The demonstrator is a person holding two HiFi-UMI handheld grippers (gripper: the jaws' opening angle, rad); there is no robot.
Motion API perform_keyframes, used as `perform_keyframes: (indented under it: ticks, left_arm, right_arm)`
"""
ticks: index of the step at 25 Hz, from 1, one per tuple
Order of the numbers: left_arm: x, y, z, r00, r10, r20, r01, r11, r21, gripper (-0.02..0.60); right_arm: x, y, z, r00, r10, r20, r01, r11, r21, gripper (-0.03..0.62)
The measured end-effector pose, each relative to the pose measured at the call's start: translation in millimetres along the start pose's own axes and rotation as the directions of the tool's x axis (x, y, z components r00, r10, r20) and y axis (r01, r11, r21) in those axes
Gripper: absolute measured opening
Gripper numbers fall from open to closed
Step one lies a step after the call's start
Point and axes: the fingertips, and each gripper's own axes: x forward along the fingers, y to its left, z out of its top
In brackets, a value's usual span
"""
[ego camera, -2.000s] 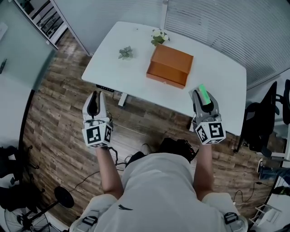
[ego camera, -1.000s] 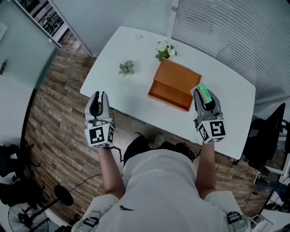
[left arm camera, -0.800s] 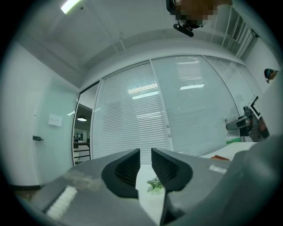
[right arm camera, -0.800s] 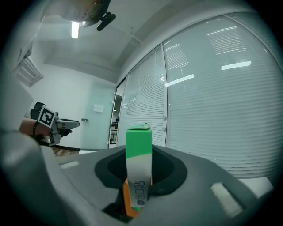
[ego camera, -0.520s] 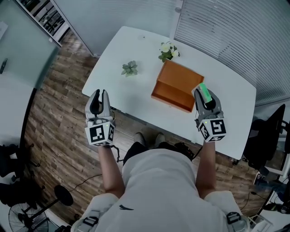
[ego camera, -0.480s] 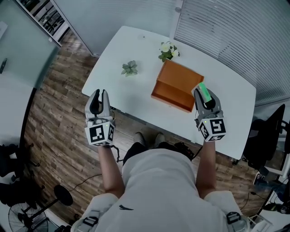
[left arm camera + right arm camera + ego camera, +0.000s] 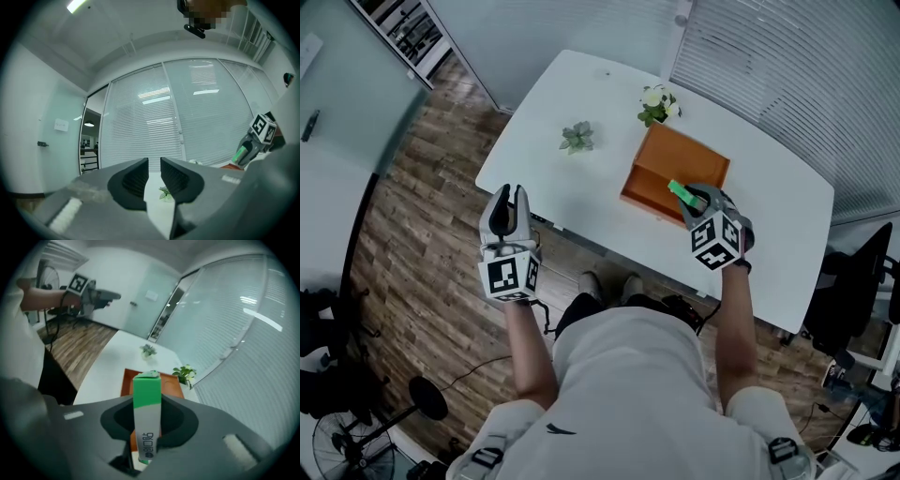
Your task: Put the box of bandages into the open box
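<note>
The box of bandages (image 7: 680,193) is a slim green and white carton, and my right gripper (image 7: 688,198) is shut on it. It hangs over the front right part of the open orange box (image 7: 675,167) on the white table (image 7: 572,187). In the right gripper view the carton (image 7: 147,413) stands upright between the pads, with the orange box (image 7: 127,380) below and beyond it. My left gripper (image 7: 508,199) is held off the table's near left edge. Its jaws (image 7: 154,176) stand a thin gap apart with nothing between them.
A small green plant (image 7: 577,137) lies left of the orange box, and a potted plant with white flowers (image 7: 657,102) stands behind it. Window blinds (image 7: 787,84) run along the far side. Wooden floor (image 7: 412,216) lies left of the table; a dark chair (image 7: 853,291) stands at the right.
My right gripper has swung left with the carton, from beside the orange box's right end to over its front part, and now points left. The left gripper has barely moved.
</note>
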Motion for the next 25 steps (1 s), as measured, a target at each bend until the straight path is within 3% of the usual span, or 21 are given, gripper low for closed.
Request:
perform_keyframes:
  ticks: [3,9,14,21,25]
  left_arm:
    - [-1.7,2.8,2.0,1.000,0.009,0.005,-0.009,1.000,0.000,0.092]
    - [-6.7,11.2,1.4,1.000,0.023,0.001,-0.023,1.000,0.007,0.092]
    - [-9.6,19.2,-1.2,0.999,0.037,-0.003,-0.037,0.999,-0.001,0.092]
    - [-4.7,12.4,0.6,1.000,0.021,0.003,-0.021,1.000,0.004,0.092]
    - [-3.3,12.0,0.8,1.000,0.018,0.003,-0.018,1.000,0.004,0.092]
  right_arm:
    - [16.4,15.4,-10.8,0.985,0.085,-0.150,-0.099,0.991,-0.087,0.091]
    - [22.3,8.1,-5.3,0.983,0.067,-0.170,-0.082,0.993,-0.083,0.105]
    - [21.5,3.9,0.0,0.986,0.068,-0.152,-0.077,0.995,-0.058,0.196]
    - [20.8,2.1,1.8,0.988,0.072,-0.134,-0.077,0.996,-0.035,0.195]
    - [8.6,-11.1,22.4,0.999,0.024,0.041,-0.029,0.992,0.120,0.195]
